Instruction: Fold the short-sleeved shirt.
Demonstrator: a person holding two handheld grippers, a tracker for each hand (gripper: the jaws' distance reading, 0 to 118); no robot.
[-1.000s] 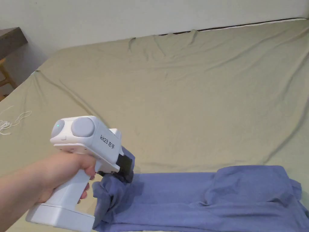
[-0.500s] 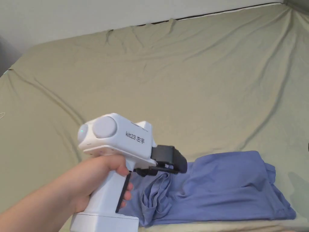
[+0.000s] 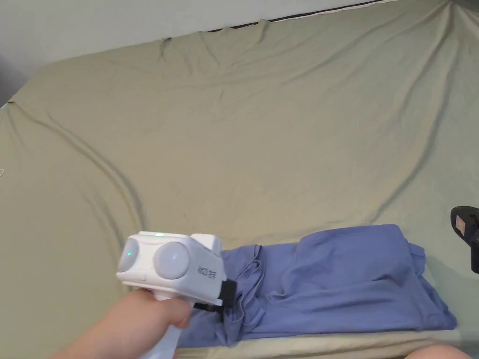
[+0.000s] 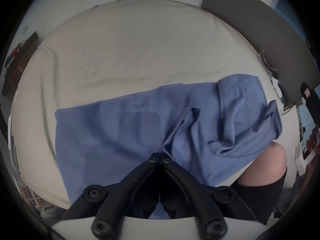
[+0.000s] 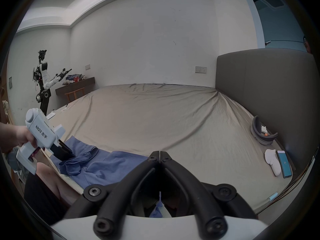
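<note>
Far left, room bg in right gripper view: robot on stand [image 5: 42,81], wall shelf [image 5: 76,84] w/ clutter. Left hand [image 3: 140,322] wrapped round left gripper [image 3: 228,299] at bed's near-left edge; jaws closed tip to tip in left gripper view [image 4: 159,159], pressed at shirt's bunched left end, but can't tell if cloth pinched btwn them. Shirt [image 3: 337,285], blue, lying along near edge of bed [image 3: 262,140], long strip running left to right, part folded: crumpled folds at left end, doubled layer humped toward right end. Olive sheet wrinkled, bare beyond shirt. Knee [image 4: 266,164] just below shirt's right end. Right gripper [image 3: 468,229] at far right edge, apart from shirt; jaws together, tips touching [image 5: 159,155], holding nothing. Far right on bed: headset [image 5: 261,133], white item, phone [image 5: 284,164] by headboard [image 5: 259,88].
</note>
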